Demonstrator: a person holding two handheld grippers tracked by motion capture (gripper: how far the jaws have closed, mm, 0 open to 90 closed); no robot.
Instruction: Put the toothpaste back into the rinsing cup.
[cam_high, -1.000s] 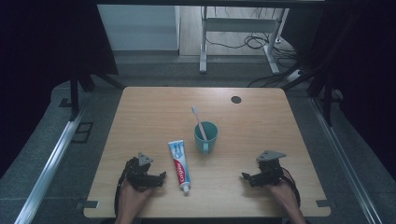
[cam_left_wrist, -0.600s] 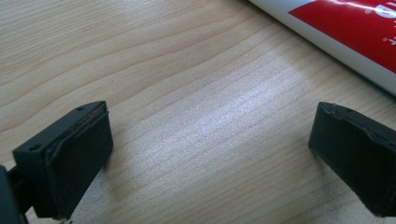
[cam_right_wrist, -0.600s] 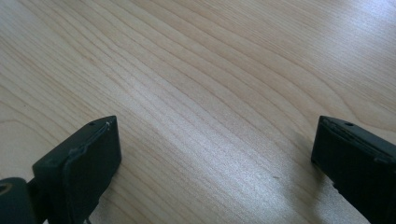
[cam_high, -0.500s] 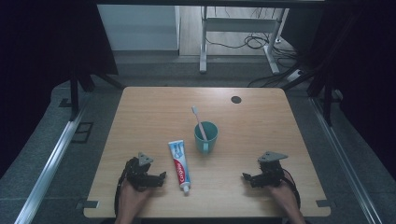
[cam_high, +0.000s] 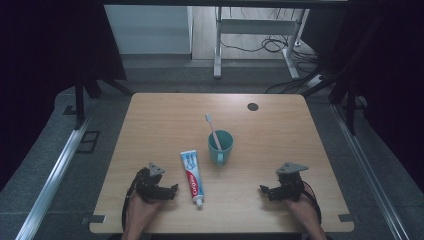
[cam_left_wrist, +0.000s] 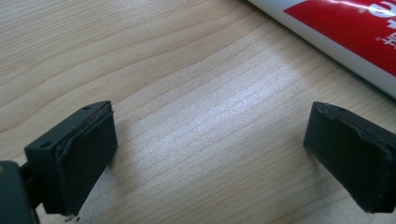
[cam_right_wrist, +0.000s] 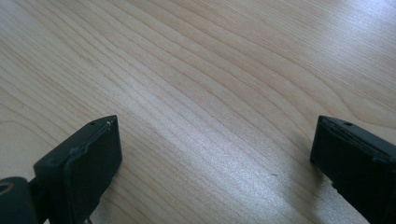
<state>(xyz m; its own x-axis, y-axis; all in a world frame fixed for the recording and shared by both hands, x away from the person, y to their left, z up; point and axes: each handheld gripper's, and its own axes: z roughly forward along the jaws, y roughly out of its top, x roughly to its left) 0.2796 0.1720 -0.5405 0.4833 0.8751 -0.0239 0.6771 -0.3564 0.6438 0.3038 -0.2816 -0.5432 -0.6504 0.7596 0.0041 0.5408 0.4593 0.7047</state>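
- The toothpaste tube (cam_high: 192, 179) lies flat on the wooden bench (cam_high: 280, 125); it is white with a red band down its length and a pale blue patch at its far end, and its small white cap points toward the person.
- In the left gripper view the toothpaste tube (cam_left_wrist: 343, 32) crosses the upper right corner as a glossy white edge with a red panel carrying white lettering.
- The left gripper (cam_high: 170, 190) rests on the bench just beside the tube's cap end, on the tube's left; its fingers (cam_left_wrist: 77, 156) stand wide apart with bare wood between them, holding nothing.
- A teal mug (cam_high: 220, 146) stands just beyond the tube's far end, slightly to its right, with a toothbrush (cam_high: 213, 131) leaning in it, head upward.
- The right gripper (cam_high: 266, 191) sits well to the right of the tube, level with its cap end; its fingers (cam_right_wrist: 81, 168) are also spread wide over bare wood, empty.
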